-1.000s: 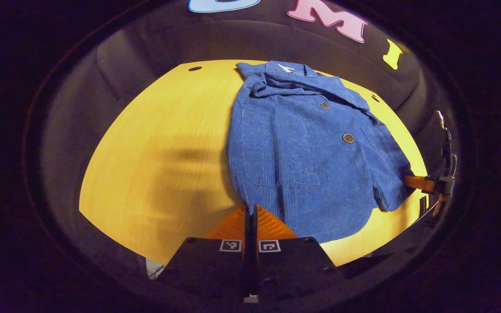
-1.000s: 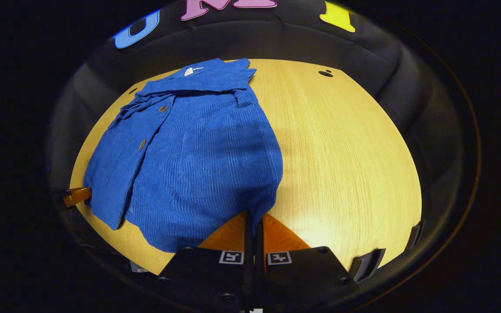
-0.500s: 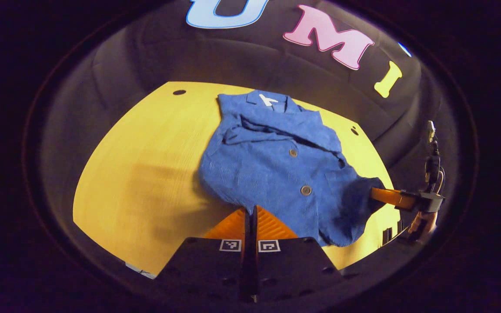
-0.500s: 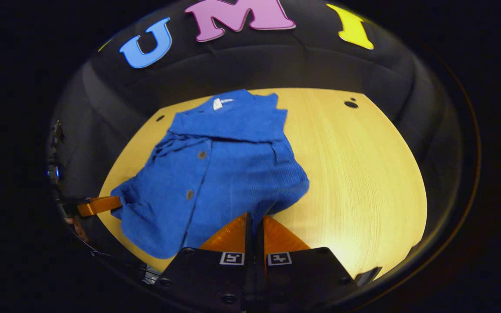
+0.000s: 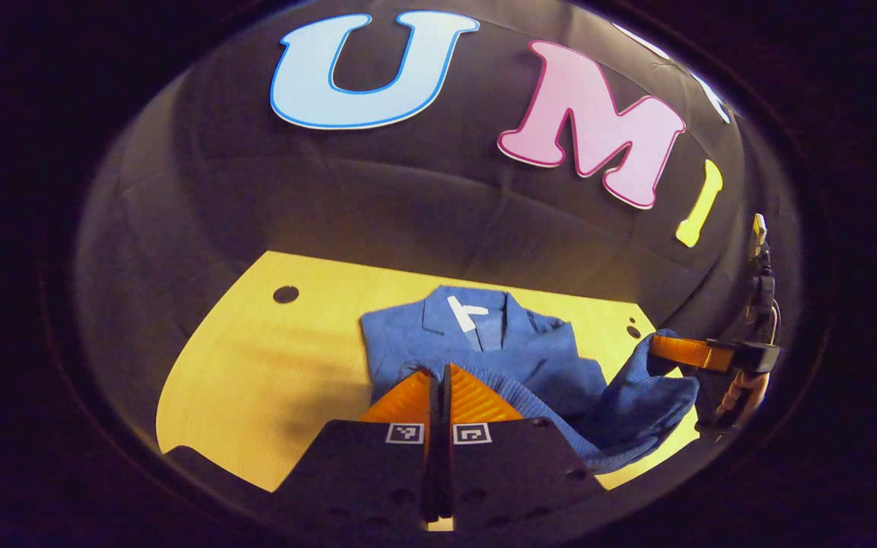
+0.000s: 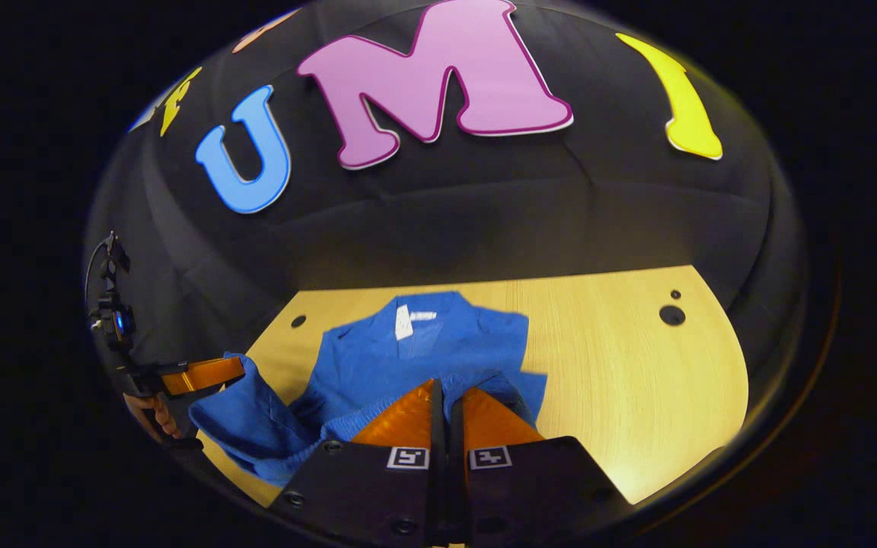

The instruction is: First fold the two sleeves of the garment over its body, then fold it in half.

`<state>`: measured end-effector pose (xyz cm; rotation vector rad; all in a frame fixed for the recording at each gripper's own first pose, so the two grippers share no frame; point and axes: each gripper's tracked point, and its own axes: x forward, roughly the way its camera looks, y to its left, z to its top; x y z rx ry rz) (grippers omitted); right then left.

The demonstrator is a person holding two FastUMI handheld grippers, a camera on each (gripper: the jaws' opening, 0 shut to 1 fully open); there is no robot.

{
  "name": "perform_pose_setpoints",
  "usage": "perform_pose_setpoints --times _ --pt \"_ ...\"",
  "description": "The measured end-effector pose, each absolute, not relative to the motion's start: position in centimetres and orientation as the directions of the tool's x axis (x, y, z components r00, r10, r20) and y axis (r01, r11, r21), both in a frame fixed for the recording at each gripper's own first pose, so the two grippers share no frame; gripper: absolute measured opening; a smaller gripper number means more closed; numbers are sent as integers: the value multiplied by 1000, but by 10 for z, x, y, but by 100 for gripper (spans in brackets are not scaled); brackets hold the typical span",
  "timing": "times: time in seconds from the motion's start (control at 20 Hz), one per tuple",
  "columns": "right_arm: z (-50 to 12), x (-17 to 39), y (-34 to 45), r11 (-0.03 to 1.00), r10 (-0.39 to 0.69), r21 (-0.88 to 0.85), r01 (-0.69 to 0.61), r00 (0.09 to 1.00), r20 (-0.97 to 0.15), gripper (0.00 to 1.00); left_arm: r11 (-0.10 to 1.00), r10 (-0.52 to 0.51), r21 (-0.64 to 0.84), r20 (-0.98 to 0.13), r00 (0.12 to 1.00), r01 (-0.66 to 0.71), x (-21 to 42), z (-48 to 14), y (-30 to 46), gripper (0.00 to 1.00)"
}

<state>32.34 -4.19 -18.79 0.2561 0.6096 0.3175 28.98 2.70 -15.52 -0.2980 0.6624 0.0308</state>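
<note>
- Left gripper view: the left tool (image 5: 438,380) is closed narrow, and its two fingers pinch the lower hem of the blue garment (image 5: 484,350). The hem is raised off the wooden bench (image 5: 256,365) and sits over the garment's middle, while the collar part lies flat at the far side of the bench.
- In the same view the right tool (image 5: 663,350) is at the far right, tilted a little downward, with a hand (image 5: 739,392) behind it. It grips the other corner of the hem, which hangs in a loose curve between the two tools.
- I judge that the sleeves are already folded in and the step in hand is the fold in half. The next move calls for carrying both corners together toward the collar and laying the hem level there.
- Right gripper view: the right tool (image 6: 446,392) is also closed narrow on the hem, above the garment (image 6: 423,342). The left tool (image 6: 237,367) is at the left edge, about level, with its corner of cloth.
</note>
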Motion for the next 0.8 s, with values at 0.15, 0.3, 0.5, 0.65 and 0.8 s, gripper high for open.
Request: perform_pose_setpoints --times 0.15,0.3,0.5,0.65,0.8 --pt "-199 399 -49 934 321 304 -188 816 -481 4 936 -34 -313 -543 839 -164 362 -162 46 0" --pt "-228 466 -67 963 226 239 -124 854 -469 5 955 87 -210 -477 875 -210 430 -185 93 0" --pt "-277 497 -83 974 150 225 -36 847 -511 13 915 157 -252 -494 855 -314 470 -226 122 29" --pt "-275 483 -106 992 79 123 -18 853 -515 76 898 209 -195 -601 772 -395 437 -246 123 81" --pt "-233 456 -121 995 30 103 13 916 -399 100 912 297 -88 -532 793 -401 401 -219 128 84"
